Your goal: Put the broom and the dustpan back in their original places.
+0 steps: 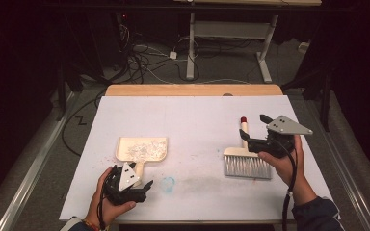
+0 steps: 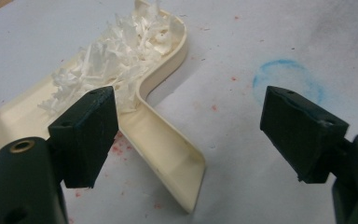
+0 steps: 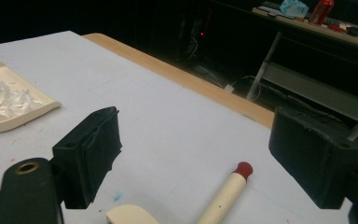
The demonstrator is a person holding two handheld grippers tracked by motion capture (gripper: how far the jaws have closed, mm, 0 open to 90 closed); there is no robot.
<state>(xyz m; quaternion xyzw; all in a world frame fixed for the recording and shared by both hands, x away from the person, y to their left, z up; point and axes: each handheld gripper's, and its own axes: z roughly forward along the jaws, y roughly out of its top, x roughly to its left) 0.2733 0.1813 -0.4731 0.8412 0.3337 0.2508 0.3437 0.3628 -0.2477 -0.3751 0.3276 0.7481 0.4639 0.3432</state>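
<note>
A cream dustpan [image 1: 142, 149] is seen left of centre in the high view, and it is heaped with white paper shreds [image 1: 142, 150]. A brush [image 1: 247, 161] at centre right is marked by a cream handle, a red tip and grey bristles. The table [image 1: 192, 115] is covered in pale white, with a tan wooden edge along the top; a faint blue ring [image 1: 168, 183] and scattered red specks are noted low on it. Both the left gripper [image 1: 148, 184] and the right gripper [image 1: 253, 129] are black, each topped by a grey plate.
</note>
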